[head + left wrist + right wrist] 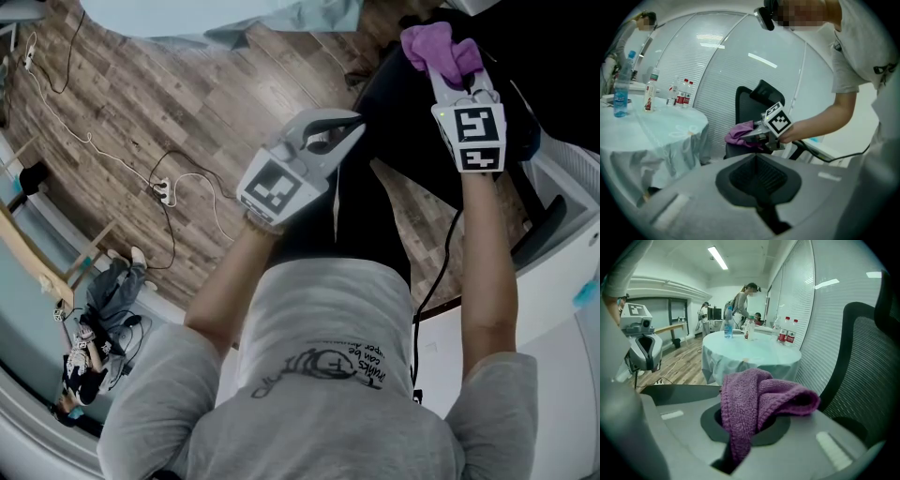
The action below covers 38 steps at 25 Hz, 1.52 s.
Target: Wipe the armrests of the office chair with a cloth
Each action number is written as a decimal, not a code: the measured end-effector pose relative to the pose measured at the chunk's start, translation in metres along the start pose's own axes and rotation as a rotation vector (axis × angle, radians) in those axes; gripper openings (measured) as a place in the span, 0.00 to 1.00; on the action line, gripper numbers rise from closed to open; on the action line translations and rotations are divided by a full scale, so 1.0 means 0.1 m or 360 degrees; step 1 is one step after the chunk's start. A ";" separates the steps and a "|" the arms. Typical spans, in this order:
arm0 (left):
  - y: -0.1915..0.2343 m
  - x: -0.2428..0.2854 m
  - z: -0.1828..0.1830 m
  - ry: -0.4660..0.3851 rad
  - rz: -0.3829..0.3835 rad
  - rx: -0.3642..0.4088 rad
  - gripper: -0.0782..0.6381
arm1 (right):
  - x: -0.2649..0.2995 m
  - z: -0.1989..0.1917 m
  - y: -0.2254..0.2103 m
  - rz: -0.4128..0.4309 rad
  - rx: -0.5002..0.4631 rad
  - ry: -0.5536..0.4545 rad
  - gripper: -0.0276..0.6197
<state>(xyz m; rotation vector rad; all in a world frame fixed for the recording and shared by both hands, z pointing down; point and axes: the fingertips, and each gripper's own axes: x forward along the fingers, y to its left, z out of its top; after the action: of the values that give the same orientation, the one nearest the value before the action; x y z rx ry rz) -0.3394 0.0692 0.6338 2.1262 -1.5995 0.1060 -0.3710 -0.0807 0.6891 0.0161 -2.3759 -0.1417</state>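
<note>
Overhead, the wood-plank floor fills most of the head view, and the black office chair sits at the top right, in front of the person in the grey T-shirt. A round surface under a pale cloth stands well apart from the chair, beside a slatted wall.

The right tongs are clamped on the purple knitted cloth, which is bunched and stands up out of the grip. They are held out over the chair, probably so the cloth can be carried to an armrest. The left tongs hang lower and nearer the body, with jaws together and nothing between them. They look to be only standing by, since one cloth needs one holder.

In my judgement no wiping has begun, as the cloth touches nothing but the tongs.

The armrests are hard to pick out. A dark bar at the right edge of the head view may be one, but I cannot be sure. The right gripper view shows only the mesh backrest, cut off by the frame. The chair's base is hidden by the person's arms and torso.

Water bottles cluster on the surface, and thin cables trail across the floor.
</note>
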 end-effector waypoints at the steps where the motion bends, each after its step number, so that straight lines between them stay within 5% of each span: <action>1: 0.00 0.00 0.01 -0.0001 0.0001 -0.0001 0.11 | -0.01 0.01 0.01 -0.0004 -0.0006 -0.0001 0.09; 23: 0.06 -0.06 0.00 0.0002 0.0024 -0.0004 0.11 | -0.78 -0.27 1.95 0.0370 -0.0048 -0.0076 0.09; 30: 0.05 -0.05 0.01 0.0004 0.0007 -0.0010 0.11 | -0.70 -0.25 1.79 0.0389 -0.0054 -0.0049 0.09; 38: 0.01 -0.05 -0.01 0.0009 -0.0001 -0.0019 0.11 | -0.39 -0.19 1.07 0.0277 -0.0079 -0.0009 0.09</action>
<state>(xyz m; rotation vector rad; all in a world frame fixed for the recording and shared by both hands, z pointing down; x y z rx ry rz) -0.3420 0.0740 0.6333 2.1153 -1.5925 0.1020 -0.3271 0.0259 0.6874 -0.2143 -2.3658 -0.1170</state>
